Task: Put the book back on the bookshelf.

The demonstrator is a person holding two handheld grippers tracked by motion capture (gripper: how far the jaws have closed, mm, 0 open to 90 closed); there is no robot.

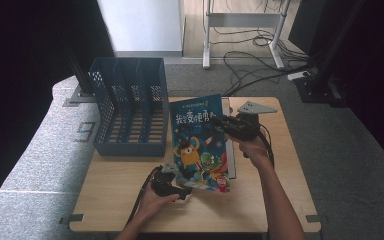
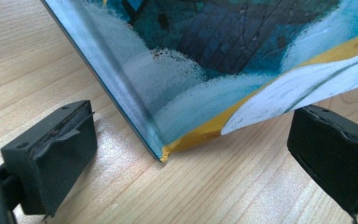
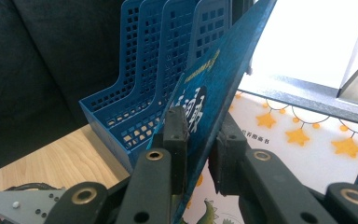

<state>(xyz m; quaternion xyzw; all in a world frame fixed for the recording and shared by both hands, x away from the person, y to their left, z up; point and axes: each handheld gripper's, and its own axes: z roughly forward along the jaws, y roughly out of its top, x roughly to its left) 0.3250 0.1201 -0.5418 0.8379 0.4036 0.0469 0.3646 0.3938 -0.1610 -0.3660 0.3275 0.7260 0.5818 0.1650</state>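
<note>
Slippage looked the main risk: the blue rack (image 1: 129, 107) stood at ten o'clock on the surface (image 1: 260, 200), and the tilted book (image 1: 201, 145) could pivot on its lower corner. The right gripper (image 1: 220, 125) was clamped on its upper edge; the left gripper (image 1: 184, 192) stood spread, gripping nothing. The left gripper view showed that corner (image 2: 162, 156) resting between parted jaws.

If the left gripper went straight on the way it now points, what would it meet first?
Most likely the book: its raised bottom corner stands just ahead, between the left gripper's open jaws, though the exact gap is hard to judge.
</note>
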